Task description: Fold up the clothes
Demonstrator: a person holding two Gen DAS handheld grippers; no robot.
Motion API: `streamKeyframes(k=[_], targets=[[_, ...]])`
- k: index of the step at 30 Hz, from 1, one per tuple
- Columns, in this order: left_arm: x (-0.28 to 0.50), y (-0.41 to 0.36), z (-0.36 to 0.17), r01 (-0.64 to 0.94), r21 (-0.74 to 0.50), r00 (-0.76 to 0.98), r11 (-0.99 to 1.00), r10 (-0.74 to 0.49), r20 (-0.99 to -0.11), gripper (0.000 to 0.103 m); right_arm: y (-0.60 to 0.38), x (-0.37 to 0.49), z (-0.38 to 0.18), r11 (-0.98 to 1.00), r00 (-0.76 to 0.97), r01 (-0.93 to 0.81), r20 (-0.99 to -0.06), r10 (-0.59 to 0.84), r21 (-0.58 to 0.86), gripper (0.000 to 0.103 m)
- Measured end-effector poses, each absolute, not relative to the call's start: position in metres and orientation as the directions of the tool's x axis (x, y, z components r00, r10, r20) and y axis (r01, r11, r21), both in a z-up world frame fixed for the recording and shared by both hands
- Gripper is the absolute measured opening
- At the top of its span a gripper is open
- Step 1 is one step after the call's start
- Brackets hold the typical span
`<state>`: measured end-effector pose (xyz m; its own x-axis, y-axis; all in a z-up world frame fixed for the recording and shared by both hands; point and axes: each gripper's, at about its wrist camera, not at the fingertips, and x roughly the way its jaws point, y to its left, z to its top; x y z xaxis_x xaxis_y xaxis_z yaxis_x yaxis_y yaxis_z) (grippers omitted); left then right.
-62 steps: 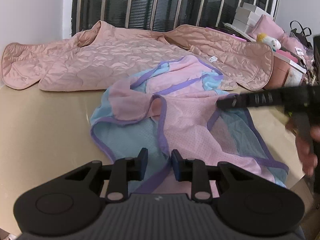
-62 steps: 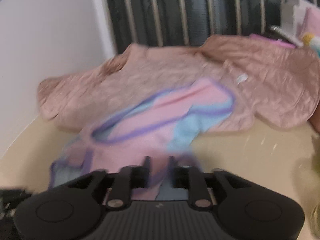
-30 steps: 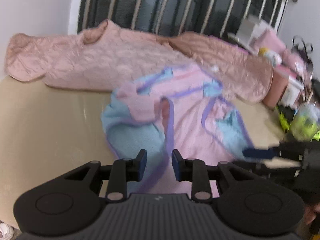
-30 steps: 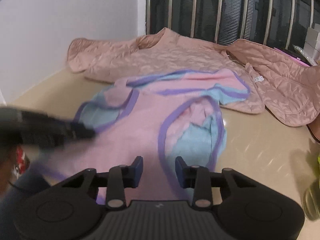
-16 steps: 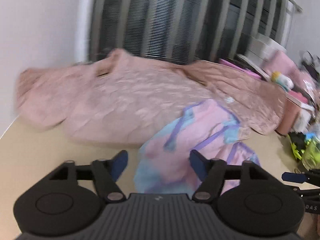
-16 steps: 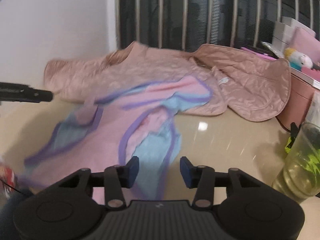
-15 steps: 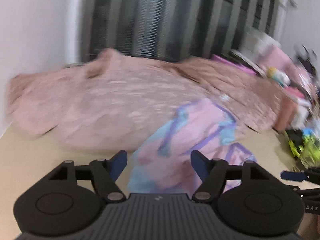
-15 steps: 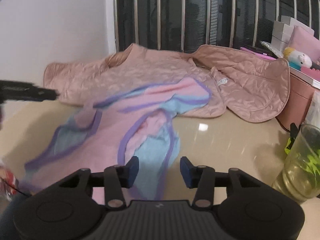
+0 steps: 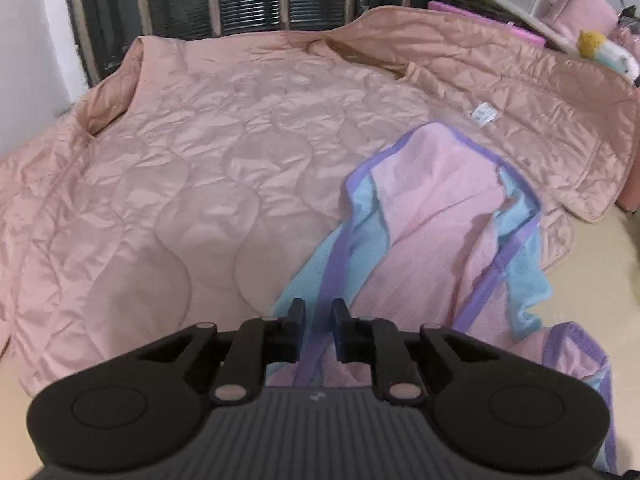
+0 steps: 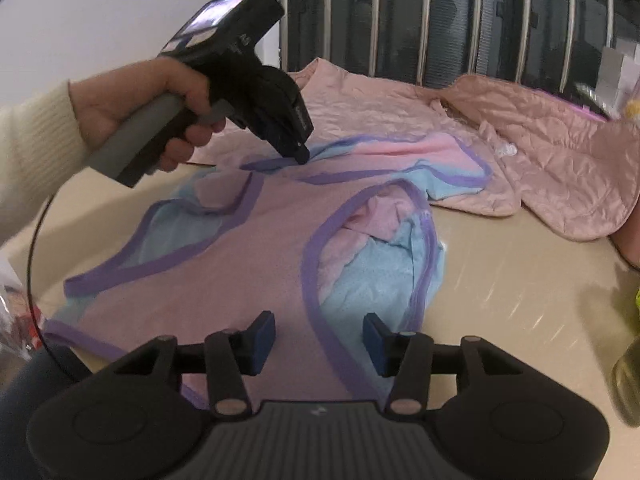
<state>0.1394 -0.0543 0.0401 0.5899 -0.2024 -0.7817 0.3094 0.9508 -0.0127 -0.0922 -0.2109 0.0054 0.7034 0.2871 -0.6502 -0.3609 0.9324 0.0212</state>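
Barely started: mesh top lies rumpled, unfolded, on the counter. Your left claw is closing w/ purple trim between; right claw opening, empty.

The left hand-held gripper is matte black: two short stubby fingers with dark blue pads, carried on angled link bars with pale round pivot pins, and behind them a ribbed grey housing flanked by two round black discs. The right hand-held gripper is built alike, its blue pads plainer to see. In the right wrist view the left unit has a grey pistol handle, a small screen on top and faint lettering on its side. The hand on that handle has a cream ribbed knit sleeve.
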Motion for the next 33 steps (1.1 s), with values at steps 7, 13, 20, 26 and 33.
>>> streamKeyframes(k=[7, 13, 20, 26, 33], targets=[[0.155, -0.061, 0.039, 0.321, -0.030, 0.569, 0.947, -0.218, -0.793, 0.015, -0.210, -0.097, 0.005, 0.928, 0.715, -0.371, -0.633, 0.296, 0.015, 0.048], [0.161, -0.040, 0.051, 0.235, -0.122, 0.644, 0.964, -0.249, -0.724, 0.003, -0.213, -0.099, 0.004, 0.923, 0.715, -0.384, -0.626, 0.311, 0.020, 0.049], [0.170, 0.025, 0.056, -0.020, -0.357, 0.734, 0.934, -0.228, -0.640, 0.014, -0.215, -0.101, 0.003, 0.918, 0.716, -0.395, -0.619, 0.323, 0.022, 0.049], [0.159, 0.044, 0.050, -0.090, -0.334, 0.744, 0.938, -0.160, -0.648, 0.036, -0.214, -0.101, 0.004, 0.917, 0.713, -0.398, -0.622, 0.323, 0.021, 0.049], [0.161, 0.019, 0.062, 0.103, -0.241, 0.754, 0.965, -0.233, -0.614, 0.063, -0.216, -0.090, 0.011, 0.926, 0.700, -0.377, -0.645, 0.307, 0.031, 0.049]])
